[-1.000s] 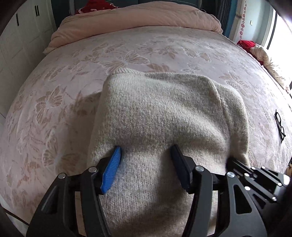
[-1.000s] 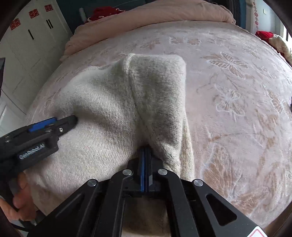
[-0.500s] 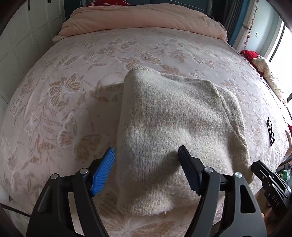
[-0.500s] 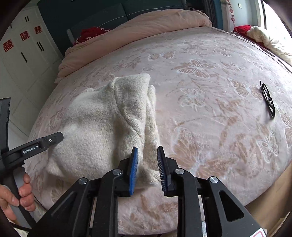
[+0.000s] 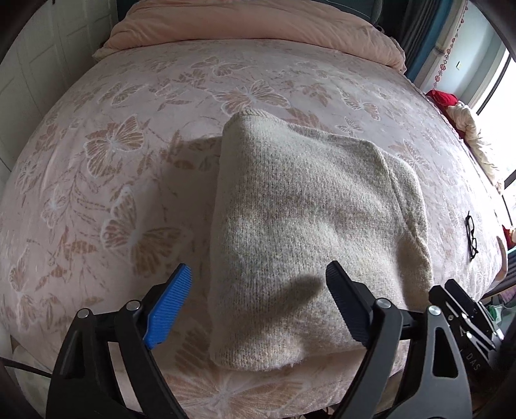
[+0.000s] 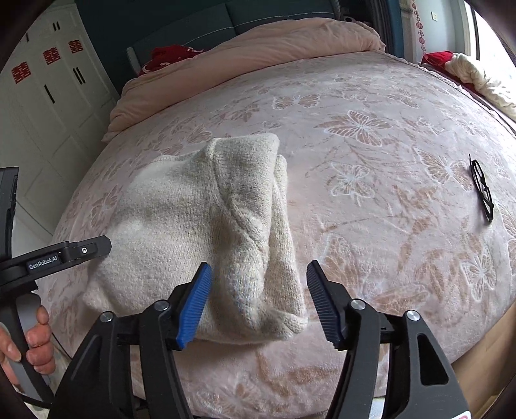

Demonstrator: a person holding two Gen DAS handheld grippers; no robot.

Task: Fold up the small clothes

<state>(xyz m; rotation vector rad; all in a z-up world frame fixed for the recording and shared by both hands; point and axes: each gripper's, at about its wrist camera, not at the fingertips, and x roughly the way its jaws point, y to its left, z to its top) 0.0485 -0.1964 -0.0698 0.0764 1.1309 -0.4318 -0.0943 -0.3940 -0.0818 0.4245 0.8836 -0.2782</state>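
Observation:
A cream knitted sweater (image 5: 309, 225) lies folded into a thick block near the front edge of the bed (image 5: 113, 167). My left gripper (image 5: 258, 296) hovers above its near left end. Its jaws are opening wide and the pads touch no cloth. In the right wrist view the same sweater (image 6: 193, 219) shows its folded right end with a sleeve layer on top. My right gripper (image 6: 258, 290) hangs over that end, jaws opening, apart from the knit. The left gripper's finger (image 6: 84, 249) and the hand (image 6: 35, 341) holding it appear at the left edge.
Black eyeglasses (image 6: 482, 187) lie on the butterfly-patterned cover to the right of the sweater, also eyeglasses (image 5: 471, 237) in the left view. A rolled pink duvet (image 5: 258, 19) spans the head of the bed. White wardrobe doors (image 6: 48, 106) stand on the left.
Both grippers have let go of the sweater, opened and pulled back and up from it. The right one was shut on the fold a second ago. The sweater now lies flat.

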